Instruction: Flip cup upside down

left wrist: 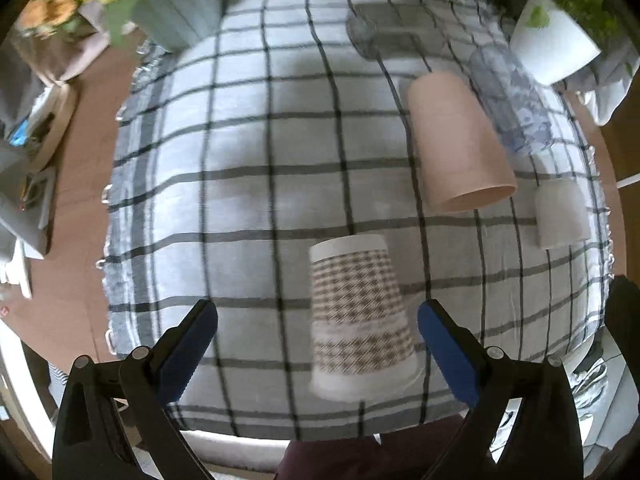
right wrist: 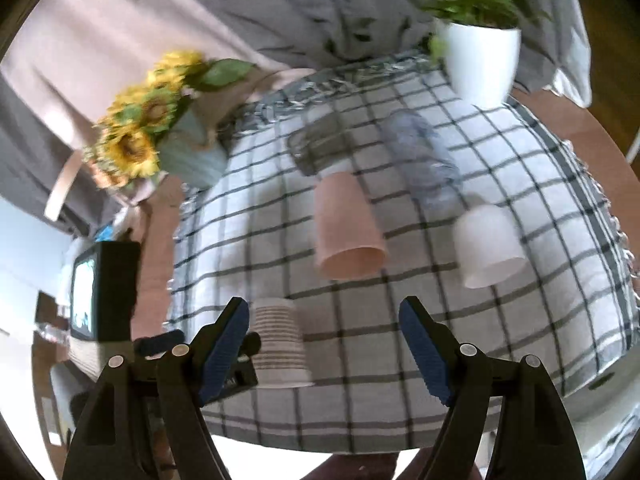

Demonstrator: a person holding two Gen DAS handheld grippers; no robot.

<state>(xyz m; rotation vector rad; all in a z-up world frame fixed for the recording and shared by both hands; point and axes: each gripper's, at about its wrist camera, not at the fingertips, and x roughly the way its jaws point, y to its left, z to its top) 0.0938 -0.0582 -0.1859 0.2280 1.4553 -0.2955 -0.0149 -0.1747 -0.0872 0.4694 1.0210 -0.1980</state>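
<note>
Blue-padded fingers of the left gripper (left wrist: 318, 354) stand wide apart and hold nothing; the patterned cup (left wrist: 362, 316) sits between them but clear of both pads. That cup rests on the checked cloth (left wrist: 248, 184) with its wide rim down and its narrow base up, so it looks already flipped.

Taking the patterned cup as landmark and going left to right: far off to its left and back stands the sunflower vase (right wrist: 188, 152). Beyond the cup and slightly right lies a dark flat thing (left wrist: 386, 32), too blurred to name. Right of the cup and further back stands the pink cup (left wrist: 458, 140), also mouth down. Behind that is a bluish clear piece (left wrist: 516, 100), blurred. Further right is the white cup (left wrist: 560, 216), mouth down too, and past it in the far corner the white plant pot (right wrist: 480, 64).

The right gripper (right wrist: 326, 350) is likewise spread wide and empty, hovering over bare cloth right of the patterned cup.

As I judge it, the flip is done for every cup I can see; only drawing the tongs away seems left.
</note>
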